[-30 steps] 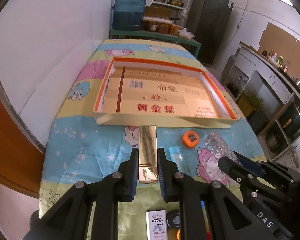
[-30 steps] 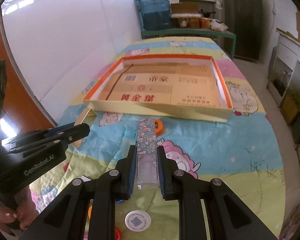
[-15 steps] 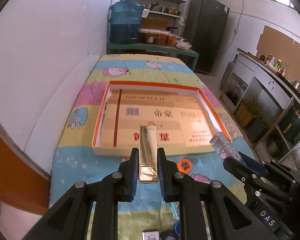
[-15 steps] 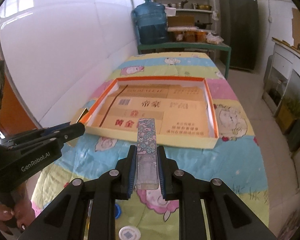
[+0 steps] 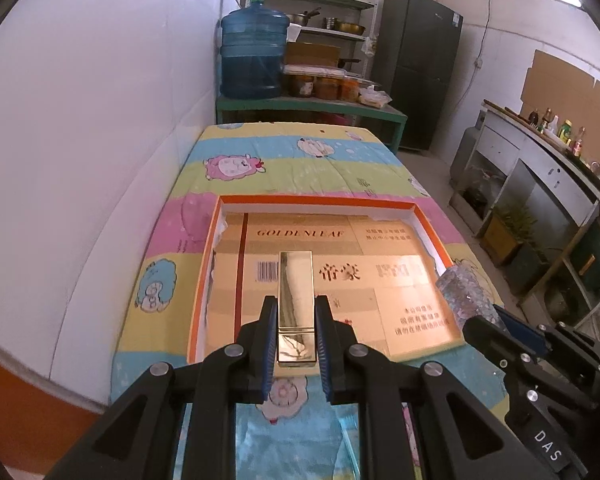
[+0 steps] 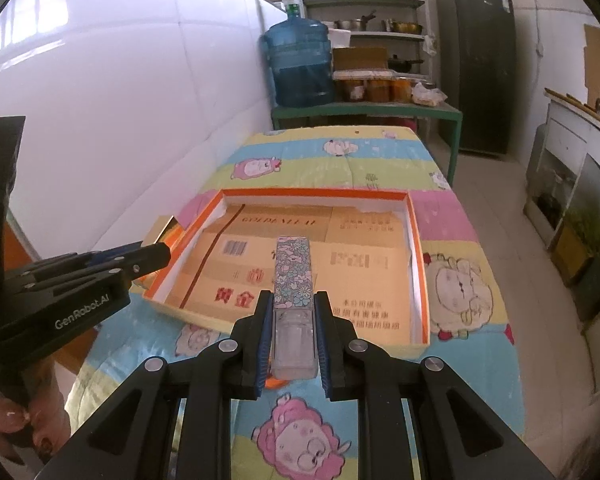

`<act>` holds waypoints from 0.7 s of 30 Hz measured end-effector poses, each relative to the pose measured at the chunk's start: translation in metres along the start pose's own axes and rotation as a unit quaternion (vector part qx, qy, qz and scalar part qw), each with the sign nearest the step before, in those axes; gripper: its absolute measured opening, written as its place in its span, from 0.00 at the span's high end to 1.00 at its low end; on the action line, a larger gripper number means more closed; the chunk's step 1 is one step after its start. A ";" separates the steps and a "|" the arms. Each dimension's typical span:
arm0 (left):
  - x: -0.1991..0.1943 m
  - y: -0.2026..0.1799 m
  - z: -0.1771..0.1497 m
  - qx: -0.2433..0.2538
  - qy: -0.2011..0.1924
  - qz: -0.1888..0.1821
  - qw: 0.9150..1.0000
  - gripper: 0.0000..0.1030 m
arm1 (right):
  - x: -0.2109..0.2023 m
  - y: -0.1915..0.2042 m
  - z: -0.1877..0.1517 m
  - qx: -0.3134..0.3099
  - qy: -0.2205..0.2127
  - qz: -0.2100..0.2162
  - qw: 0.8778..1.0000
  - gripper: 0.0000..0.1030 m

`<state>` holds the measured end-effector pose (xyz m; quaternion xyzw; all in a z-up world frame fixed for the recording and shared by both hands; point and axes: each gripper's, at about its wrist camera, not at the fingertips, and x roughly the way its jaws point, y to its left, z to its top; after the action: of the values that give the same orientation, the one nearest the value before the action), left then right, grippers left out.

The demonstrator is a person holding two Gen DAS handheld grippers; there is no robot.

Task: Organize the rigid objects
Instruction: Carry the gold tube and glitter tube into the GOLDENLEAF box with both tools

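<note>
Up front in the left wrist view, our left hand-held gripper (image 5: pixel 296 334) is clamped on a gold rectangular case (image 5: pixel 295 304), held over the near edge of the orange-rimmed tray (image 5: pixel 202 280) lined with gold printed cardboard. That tray lies on the counter (image 5: pixel 300 160), which is covered in a pastel cartoon cloth and runs along a white wall. Beyond its far edge we see a blue water jug (image 5: pixel 254 56), shelves and a dark fridge (image 5: pixel 418 68).

Over in the right wrist view, our right hand-held gripper (image 6: pixel 293 334) is clamped on a floral-patterned case (image 6: pixel 293 280) with a clear base, likewise above the tray's (image 6: pixel 417 264) near edge.
</note>
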<state>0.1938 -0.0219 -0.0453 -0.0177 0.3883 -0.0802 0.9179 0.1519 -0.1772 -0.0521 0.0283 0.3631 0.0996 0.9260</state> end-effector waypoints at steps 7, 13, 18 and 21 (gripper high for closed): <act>0.023 0.000 0.011 0.004 0.011 0.004 1.000 0.82 | 0.020 -0.006 0.016 -0.002 -0.002 -0.003 1.000 0.80; 0.042 0.002 0.018 0.001 0.018 0.011 1.000 0.82 | 0.038 -0.012 0.025 0.001 0.003 -0.002 1.000 0.80; 0.057 0.006 0.023 -0.001 0.023 0.019 1.000 0.82 | 0.053 -0.016 0.030 0.005 0.008 -0.002 1.000 0.80; 0.066 0.006 0.025 -0.002 0.028 0.024 0.999 0.82 | 0.062 -0.019 0.032 0.007 0.012 0.000 1.000 0.80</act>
<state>0.2579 -0.0269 -0.0755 -0.0077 0.4142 -0.0579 0.9083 0.2212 -0.1828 -0.0724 0.0338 0.3746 0.0974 0.9214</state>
